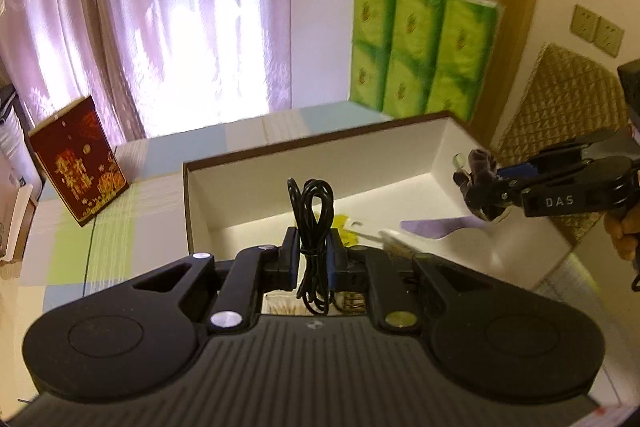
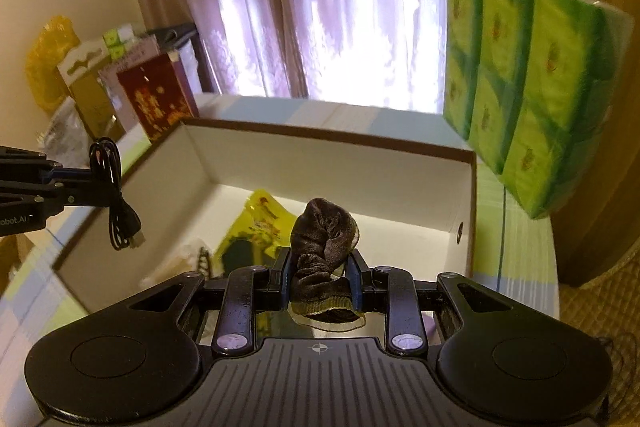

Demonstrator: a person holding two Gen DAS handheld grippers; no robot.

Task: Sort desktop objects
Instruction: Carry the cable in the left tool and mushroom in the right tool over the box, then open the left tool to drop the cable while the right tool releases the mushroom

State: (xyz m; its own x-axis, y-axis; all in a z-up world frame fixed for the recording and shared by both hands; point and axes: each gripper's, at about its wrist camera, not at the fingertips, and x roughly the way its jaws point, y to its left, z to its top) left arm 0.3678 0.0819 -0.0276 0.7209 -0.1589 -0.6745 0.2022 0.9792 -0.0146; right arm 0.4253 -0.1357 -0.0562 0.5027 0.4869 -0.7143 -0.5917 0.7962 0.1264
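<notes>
velvety brown sock, soft and squashy, sits bunched in the right claw above the open box, pinched mid-bundle. toward nine o'clock the left claw is clamped on a light, floppy coiled black cable at its tied waist, loops dangling.

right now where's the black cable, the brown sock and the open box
black cable (image 1: 316, 227), left wrist view, on the bundled loops between the fingers
brown sock (image 2: 324, 239), right wrist view, on its bunched upper part
open box (image 2: 320, 163), right wrist view, on its white far wall
</notes>
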